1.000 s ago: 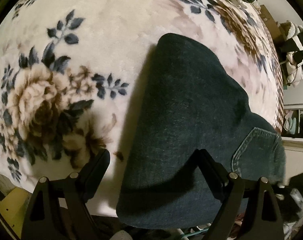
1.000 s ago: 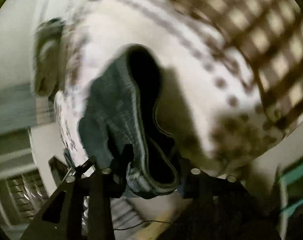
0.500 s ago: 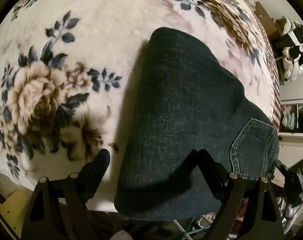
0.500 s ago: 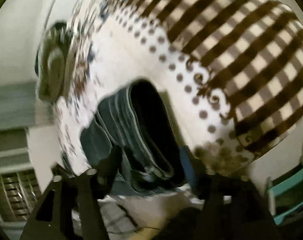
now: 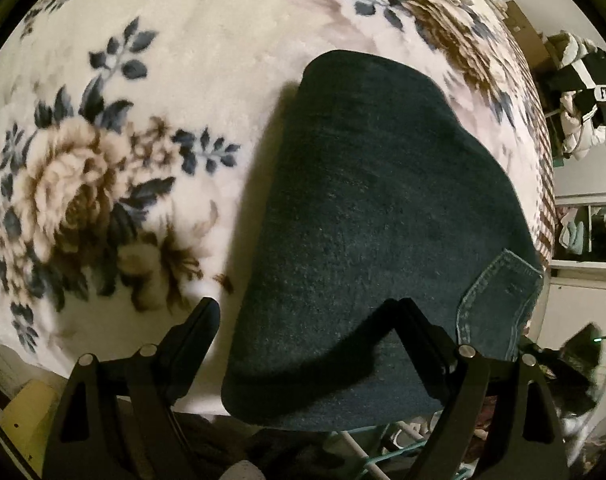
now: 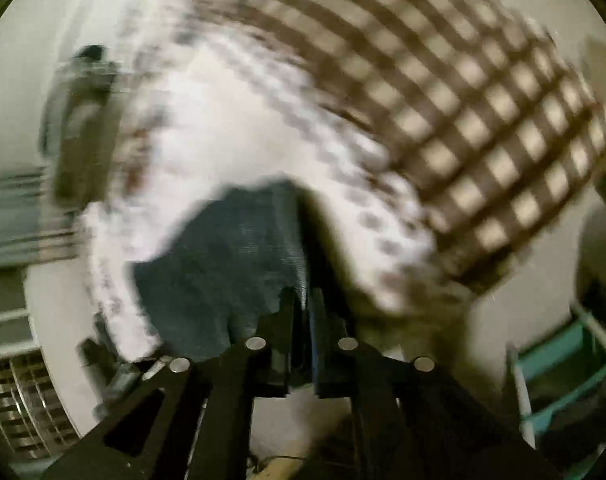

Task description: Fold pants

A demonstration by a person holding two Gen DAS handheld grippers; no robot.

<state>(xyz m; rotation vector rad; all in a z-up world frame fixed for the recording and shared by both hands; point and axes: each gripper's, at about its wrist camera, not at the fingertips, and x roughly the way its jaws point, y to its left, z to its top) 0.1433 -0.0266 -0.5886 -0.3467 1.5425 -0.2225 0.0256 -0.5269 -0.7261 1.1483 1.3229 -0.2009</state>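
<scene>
The dark blue jeans (image 5: 375, 216) lie folded on a floral blanket (image 5: 103, 160), with a back pocket (image 5: 499, 304) showing at the lower right. My left gripper (image 5: 307, 320) is open; its fingers straddle the near edge of the jeans without closing on them. In the blurred right wrist view, my right gripper (image 6: 303, 304) is shut on an edge of the jeans (image 6: 223, 264), which hang toward the left over the blanket (image 6: 231, 128).
The blanket turns to a brown checked pattern (image 6: 483, 120) at the bed's far side. Clothes hang at the right (image 5: 583, 92). A teal rack (image 6: 563, 380) stands beside the bed. Clutter lies below the bed edge.
My right gripper has closed from open around the jeans' edge to shut on it, and that view swings fast. My left gripper stays open over the jeans with slight drift.
</scene>
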